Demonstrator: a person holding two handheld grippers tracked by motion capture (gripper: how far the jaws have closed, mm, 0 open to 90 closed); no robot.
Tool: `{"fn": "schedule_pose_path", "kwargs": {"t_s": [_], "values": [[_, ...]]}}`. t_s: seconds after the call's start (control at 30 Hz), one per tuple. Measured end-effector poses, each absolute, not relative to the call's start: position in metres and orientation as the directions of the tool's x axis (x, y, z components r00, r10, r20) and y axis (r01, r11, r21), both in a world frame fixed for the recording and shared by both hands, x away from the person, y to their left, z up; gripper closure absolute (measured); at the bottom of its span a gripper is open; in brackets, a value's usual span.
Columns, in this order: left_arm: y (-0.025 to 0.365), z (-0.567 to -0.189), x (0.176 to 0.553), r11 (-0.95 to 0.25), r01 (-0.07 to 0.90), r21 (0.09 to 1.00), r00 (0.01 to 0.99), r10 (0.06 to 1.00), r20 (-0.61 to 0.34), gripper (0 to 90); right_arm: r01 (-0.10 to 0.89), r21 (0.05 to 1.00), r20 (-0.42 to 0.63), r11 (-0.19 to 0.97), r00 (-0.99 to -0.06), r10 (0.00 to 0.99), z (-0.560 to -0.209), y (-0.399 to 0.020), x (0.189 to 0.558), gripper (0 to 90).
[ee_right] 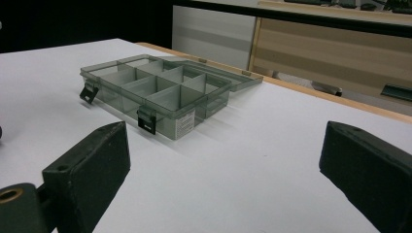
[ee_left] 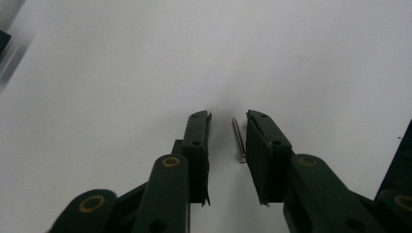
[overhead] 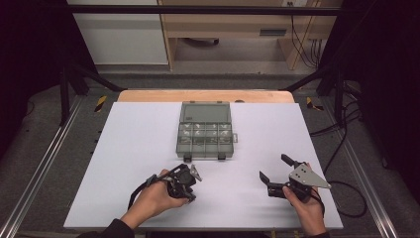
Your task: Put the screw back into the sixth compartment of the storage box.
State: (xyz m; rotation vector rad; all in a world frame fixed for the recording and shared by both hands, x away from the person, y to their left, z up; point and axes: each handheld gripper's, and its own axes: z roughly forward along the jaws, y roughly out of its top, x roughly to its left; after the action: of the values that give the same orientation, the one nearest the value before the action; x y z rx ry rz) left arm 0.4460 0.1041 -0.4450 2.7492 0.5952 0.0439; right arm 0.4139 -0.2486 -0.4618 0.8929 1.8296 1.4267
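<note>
— What sort of place is this?
— A lab or workshop: black metal frame (overhead: 198,10) along the top, cables (overhead: 341,129) trailing at right, wooden bench (overhead: 223,29) at upper centre, white worktop (overhead: 138,148).

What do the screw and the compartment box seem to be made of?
The screw, lying between the left hand-held gripper's jaws, looks like bare metal: silvery, with a shiny threaded shank. The compartment box seems to be smoky, see-through plastic, glossy, since its dividers show through the walls; its latches look black and opaque.
</note>
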Motion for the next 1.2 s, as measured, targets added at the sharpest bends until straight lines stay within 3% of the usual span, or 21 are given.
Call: {"fn": "schedule_pose_path", "kwargs": {"t_s": [0.3, 1.2], "values": [[0.108, -0.447, 0.446, -0.847, 0.414, 0.332, 0.904, 0.426, -0.041, 87.3, 0.129, 0.976, -0.076, 0.178, -0.559, 0.826, -0.462, -0.248, 0.414, 4.6], [0.113, -0.425, 0.456, -0.766, 0.438, 0.47, 0.868, 0.497, 0.0, 87.7, 0.132, 0.978, -0.061, 0.164, -0.568, 0.821, -0.463, -0.249, 0.415, 6.2]]}}
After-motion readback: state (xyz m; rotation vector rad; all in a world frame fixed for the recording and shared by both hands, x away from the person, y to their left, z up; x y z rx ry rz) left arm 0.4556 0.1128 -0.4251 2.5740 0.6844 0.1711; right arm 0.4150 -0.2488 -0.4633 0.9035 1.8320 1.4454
